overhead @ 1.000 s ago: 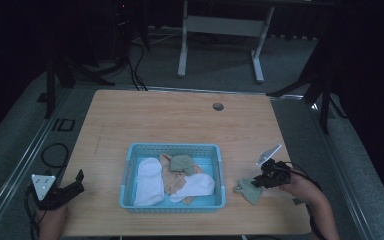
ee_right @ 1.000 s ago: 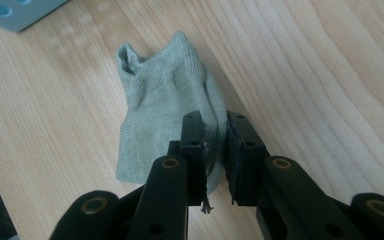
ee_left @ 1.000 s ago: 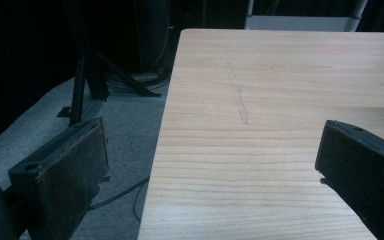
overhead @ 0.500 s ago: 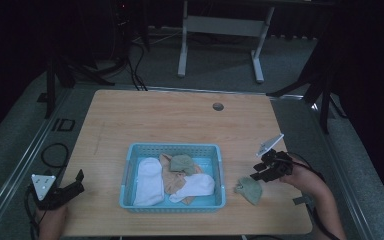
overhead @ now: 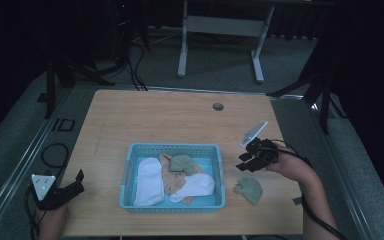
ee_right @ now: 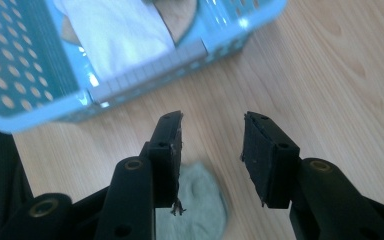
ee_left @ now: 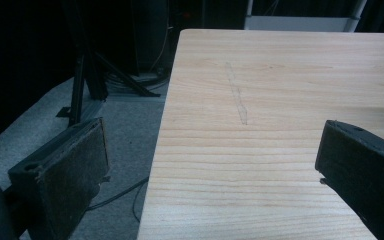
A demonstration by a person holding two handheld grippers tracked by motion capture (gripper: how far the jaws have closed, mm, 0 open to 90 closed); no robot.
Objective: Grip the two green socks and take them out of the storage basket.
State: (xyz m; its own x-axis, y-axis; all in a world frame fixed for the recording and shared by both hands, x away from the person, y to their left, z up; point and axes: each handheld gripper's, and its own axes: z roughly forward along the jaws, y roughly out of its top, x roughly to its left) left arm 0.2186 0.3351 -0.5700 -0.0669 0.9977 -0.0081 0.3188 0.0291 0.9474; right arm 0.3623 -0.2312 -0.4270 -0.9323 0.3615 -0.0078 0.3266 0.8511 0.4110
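Observation:
A crumpled green sock [overhead: 249, 189] lies on the wooden table [overhead: 180, 120], just right of a light blue basket [overhead: 172, 148]. My right gripper [overhead: 245, 162] hovers above and slightly behind that sock. Its jaws have just been opening and stand open with nothing between them. In the right gripper view the green sock [ee_right: 197, 200] lies below the right gripper [ee_right: 212, 122], and the basket [ee_right: 145, 75] is beyond it. My left gripper [overhead: 77, 181] rests open at the table's front left corner. Bare wood lies between the left gripper's [ee_left: 215, 122] jaws.
The basket holds a long white sock [overhead: 147, 180], a second white sock [overhead: 197, 185], a tan piece [overhead: 169, 176] and another green sock [overhead: 182, 162]. A round cable hole [overhead: 218, 106] sits near the table's far edge. A grey floor and dark stands surround the table.
The right gripper has opened, let go of the green sock on the table, and risen up and away from it. The left gripper has stayed put.

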